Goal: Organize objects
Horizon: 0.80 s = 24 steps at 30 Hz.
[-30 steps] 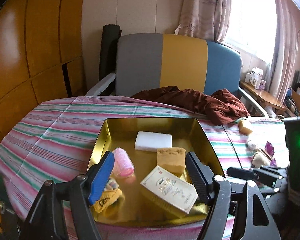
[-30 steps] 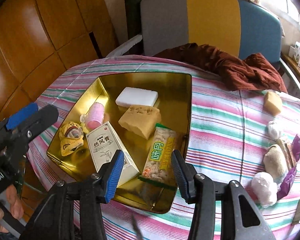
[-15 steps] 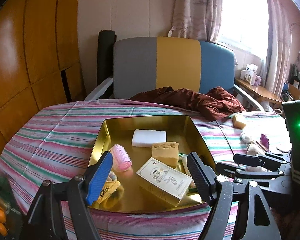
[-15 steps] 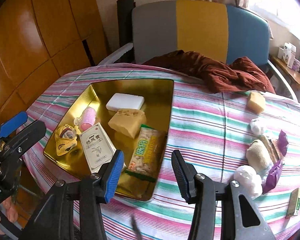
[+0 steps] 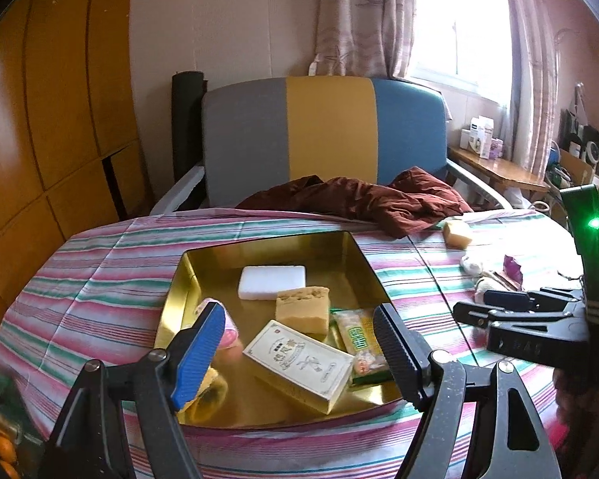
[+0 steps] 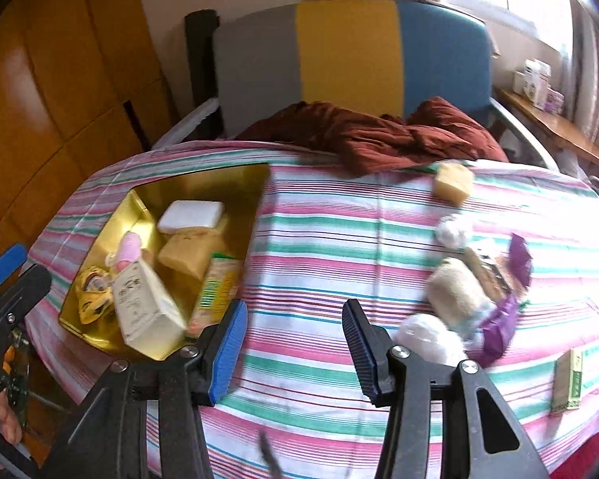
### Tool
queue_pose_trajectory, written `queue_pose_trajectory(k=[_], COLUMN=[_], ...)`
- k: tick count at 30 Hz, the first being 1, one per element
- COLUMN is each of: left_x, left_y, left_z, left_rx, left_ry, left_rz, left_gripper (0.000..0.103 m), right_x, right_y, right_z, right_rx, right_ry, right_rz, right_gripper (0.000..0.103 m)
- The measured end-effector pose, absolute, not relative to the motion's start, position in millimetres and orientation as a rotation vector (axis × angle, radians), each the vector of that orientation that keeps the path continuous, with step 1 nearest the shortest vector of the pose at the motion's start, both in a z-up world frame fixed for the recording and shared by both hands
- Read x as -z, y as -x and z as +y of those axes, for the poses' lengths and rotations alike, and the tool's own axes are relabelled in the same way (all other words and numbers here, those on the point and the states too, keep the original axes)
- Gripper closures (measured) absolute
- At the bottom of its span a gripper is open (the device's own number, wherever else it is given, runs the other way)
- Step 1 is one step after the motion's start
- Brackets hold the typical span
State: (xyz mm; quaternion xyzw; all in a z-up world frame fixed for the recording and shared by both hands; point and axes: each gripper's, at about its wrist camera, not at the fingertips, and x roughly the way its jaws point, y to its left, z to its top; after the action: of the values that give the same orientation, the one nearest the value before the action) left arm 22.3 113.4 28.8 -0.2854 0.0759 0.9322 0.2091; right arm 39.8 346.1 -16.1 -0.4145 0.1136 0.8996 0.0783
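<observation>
A gold tray (image 5: 259,251) on the striped tablecloth holds a white block (image 5: 271,281), a yellow sponge (image 5: 301,311), a cream box (image 5: 299,359), a green snack packet (image 5: 359,339), a pink roller (image 5: 229,329) and a yellow toy (image 5: 207,391). My left gripper (image 5: 299,343) hovers open over the tray's near side, holding nothing. My right gripper (image 6: 293,343) is open and bare above the cloth, right of the tray (image 6: 235,183). To its right lie a second sponge (image 6: 453,183), a beige plush (image 6: 455,295), white balls (image 6: 427,335), a purple wrapper (image 6: 499,323) and a small box (image 6: 567,379).
A crumpled brown cloth (image 6: 379,131) lies at the table's far edge, against a grey, yellow and blue chair (image 5: 327,131). Wood panelling (image 5: 40,119) fills the left. A side table (image 5: 495,167) with small boxes stands by the window.
My right gripper has swung right, from over the tray's near corner to over the bare cloth beside the loose items. The left gripper has drawn back a little from the tray.
</observation>
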Motion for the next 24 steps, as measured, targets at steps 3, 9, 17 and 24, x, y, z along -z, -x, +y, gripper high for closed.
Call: queue_pose_trajectory(k=[3, 9, 17, 24], left_x=[-29.2, -29.1, -26.8, -17.7], left_y=[-23.4, -24.5, -29.0, -33.5], left_z=[122.3, 146.0, 186.7, 218.7], left_rx=[-2.575, -2.522, -2.43, -2.345], left_ry=[0.786, 0.775, 0.757, 0.761], left_rz=[0.233, 0.272, 0.33, 0.359], left_gripper=[0.026, 0.026, 0.026, 0.026], right_x=[16.0, 14.5, 13.4, 12.1], right_y=[-48.3, -66.7, -92.6, -126.8], right_z=[365.2, 406.0, 465.9, 528.5], right_rx=[-2.652, -2.56, -2.434, -2.268], right_ry=[1.225, 1.195, 1.169, 1.178], right_rz=[0.36, 0.404, 0.495, 0.594], right_gripper=[0.053, 0.053, 0.053, 0.053])
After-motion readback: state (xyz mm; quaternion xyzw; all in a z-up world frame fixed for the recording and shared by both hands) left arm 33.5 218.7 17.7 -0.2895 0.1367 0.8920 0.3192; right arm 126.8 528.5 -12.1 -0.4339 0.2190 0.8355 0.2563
